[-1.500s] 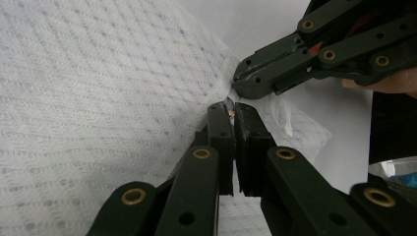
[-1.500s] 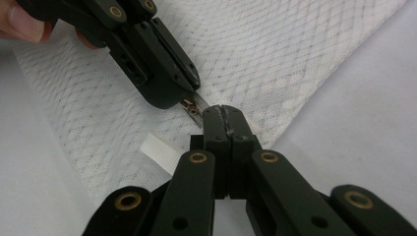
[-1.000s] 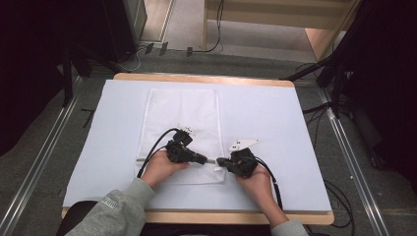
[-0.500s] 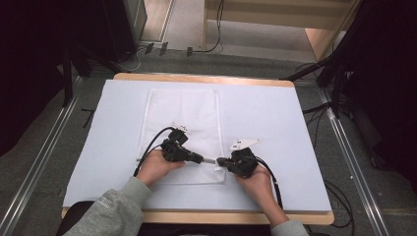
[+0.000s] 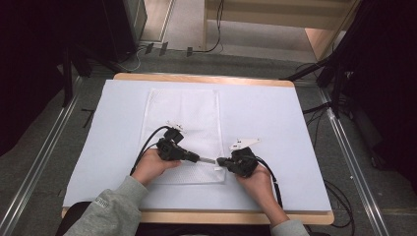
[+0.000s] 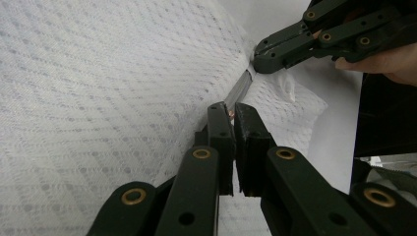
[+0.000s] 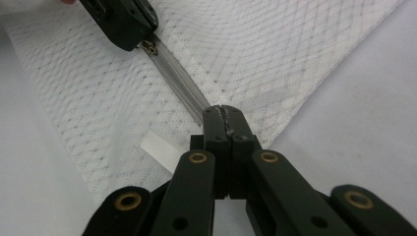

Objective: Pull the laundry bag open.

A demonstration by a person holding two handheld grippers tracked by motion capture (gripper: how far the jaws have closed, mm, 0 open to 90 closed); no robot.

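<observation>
Lower centre of the high view: white mesh bag (image 5: 184,132) lies flat on the pale blue table cover (image 5: 275,118), its near end between the two hands. Left gripper (image 5: 196,158) has its jaws pinched on the zipper pull (image 6: 230,113) at the bag's near edge. Right gripper (image 5: 220,161) is clamped tight on the zipper tape (image 7: 179,81) end. Short grey stretch of zipper spans between them. White ribbon tab (image 7: 158,150) sits lower left in the right gripper view.
</observation>
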